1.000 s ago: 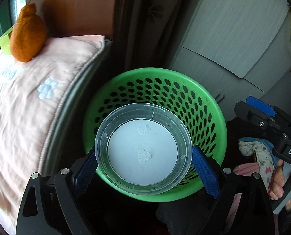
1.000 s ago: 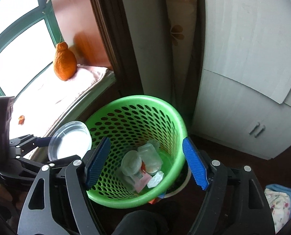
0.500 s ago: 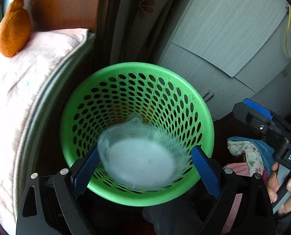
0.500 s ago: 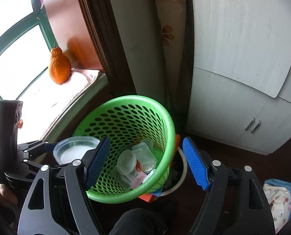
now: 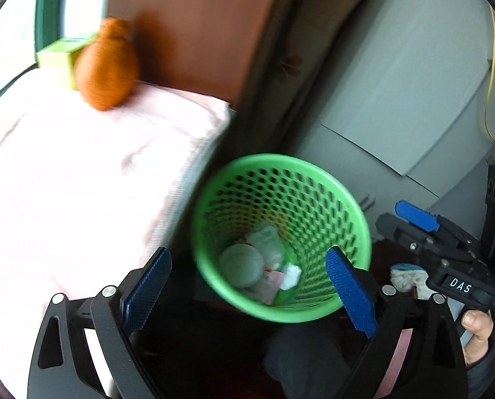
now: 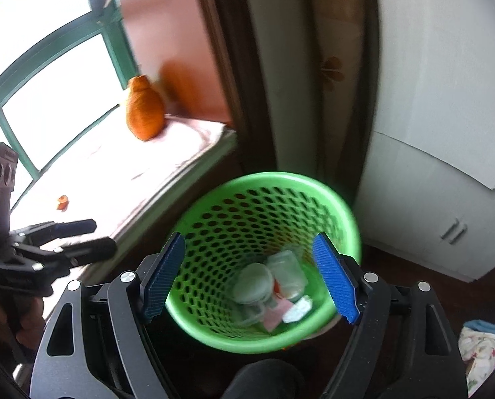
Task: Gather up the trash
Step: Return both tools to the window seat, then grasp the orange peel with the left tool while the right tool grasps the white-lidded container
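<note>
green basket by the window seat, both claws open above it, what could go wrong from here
1. The green basket stands close against the cushioned window seat; a swing of the left claw toward the orange scrap might knock its rim.
2. Both views are blurred, so aim may be off.
3. The right claw hangs low over the rim.

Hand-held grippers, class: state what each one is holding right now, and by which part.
Nothing. The left hand-held gripper and right hand-held gripper are both open and empty; the clear containers lie inside the green basket.
</note>
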The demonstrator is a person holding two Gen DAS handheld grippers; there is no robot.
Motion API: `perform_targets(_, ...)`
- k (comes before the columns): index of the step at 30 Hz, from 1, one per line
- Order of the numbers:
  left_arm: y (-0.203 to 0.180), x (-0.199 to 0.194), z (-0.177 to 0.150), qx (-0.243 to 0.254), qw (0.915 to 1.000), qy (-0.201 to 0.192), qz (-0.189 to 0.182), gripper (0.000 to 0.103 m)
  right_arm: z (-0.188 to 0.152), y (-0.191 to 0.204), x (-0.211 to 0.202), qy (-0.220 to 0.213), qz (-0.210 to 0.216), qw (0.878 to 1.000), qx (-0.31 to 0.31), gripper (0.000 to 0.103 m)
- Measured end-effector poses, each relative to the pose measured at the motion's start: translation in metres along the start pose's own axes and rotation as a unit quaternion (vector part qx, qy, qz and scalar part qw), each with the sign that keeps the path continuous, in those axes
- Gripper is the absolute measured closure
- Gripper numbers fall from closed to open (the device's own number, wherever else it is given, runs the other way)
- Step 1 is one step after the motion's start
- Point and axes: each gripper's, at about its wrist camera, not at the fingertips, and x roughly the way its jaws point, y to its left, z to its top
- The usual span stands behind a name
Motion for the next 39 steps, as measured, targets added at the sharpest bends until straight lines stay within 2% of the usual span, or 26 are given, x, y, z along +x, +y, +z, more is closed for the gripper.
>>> perform_targets(6,0.055,-0.044,-0.008,-0.033,0.9973,-0.033,0.057,0.012,0.005,0.047,0.012,0.013,0.033,0.999,-0.038,0.022)
perform_targets(12,0.127,-0.073,-0.011,-0.085,0.9862,-0.053,0.132,0.012,0.011,0.096,0.025,0.02,0.066,0.995,-0.073,0.019)
perform_targets(17,0.196,-0.079,-0.009,-0.122,0.9751,-0.04,0.181,0.012,0.013,0.132,0.034,0.027,0.088,0.991,-0.095,0.018)
perform_targets(21,0.232,-0.076,-0.013,-0.115,0.9714,-0.023,0.207,0.012,0.012,0.155,0.042,0.036,0.104,0.988,-0.109,0.018)
perform_targets(24,0.252,-0.068,-0.014,-0.108,0.9715,-0.008,0.211,0.012,0.01,0.171,0.05,0.044,0.112,0.985,-0.121,0.018)
perform_targets(26,0.264,-0.063,-0.014,-0.11,0.9747,0.0,0.195,0.012,0.009,0.182,0.055,0.05,0.116,0.984,-0.127,0.018)
perform_targets(32,0.285,-0.048,-0.011,-0.103,0.9766,0.011,0.188,0.014,0.004,0.209,0.068,0.068,0.13,0.979,-0.142,0.018)
perform_targets(39,0.305,-0.032,-0.007,-0.113,0.9795,0.017,0.166,0.027,-0.003,0.235,0.084,0.087,0.144,0.972,-0.162,0.018)
